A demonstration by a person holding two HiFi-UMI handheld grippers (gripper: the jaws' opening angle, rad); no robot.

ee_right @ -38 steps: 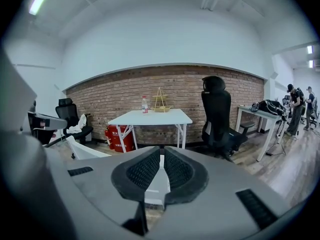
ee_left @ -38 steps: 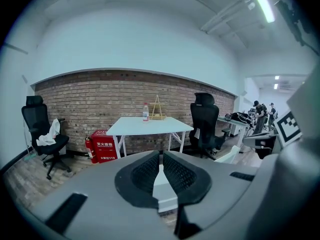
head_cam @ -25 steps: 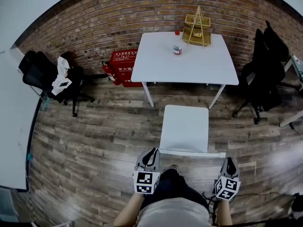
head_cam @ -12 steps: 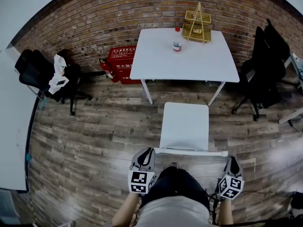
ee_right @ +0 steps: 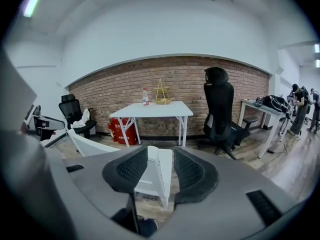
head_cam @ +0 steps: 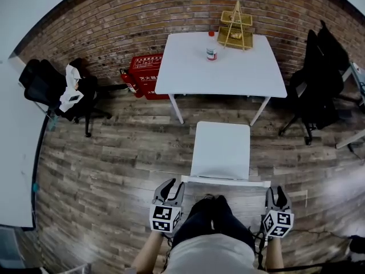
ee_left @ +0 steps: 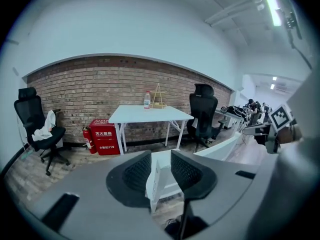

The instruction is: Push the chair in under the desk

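The white chair (head_cam: 221,150) stands on the wood floor, its seat facing the white desk (head_cam: 222,73) and a gap of floor between them. Its backrest top rail (head_cam: 225,181) is nearest me. My left gripper (head_cam: 167,186) hovers just behind the rail's left end, jaws opening. In the left gripper view the left gripper (ee_left: 159,166) frames the backrest's edge (ee_left: 154,181) without pressing it. My right gripper (head_cam: 277,193) sits behind the rail's right end, jaws also opening. In the right gripper view the right gripper (ee_right: 160,166) has the chair's edge (ee_right: 161,176) in its gap, untouched.
A bottle (head_cam: 211,45) and a yellow wire rack (head_cam: 235,27) stand on the desk. A red box (head_cam: 145,73) with a fire extinguisher (head_cam: 129,82) sits left of the desk by the brick wall. Black office chairs stand at the left (head_cam: 57,93) and right (head_cam: 316,79).
Both grippers have drawn slightly back toward me and their jaws have gone from shut to apart. The chair keeps its distance from the desk.
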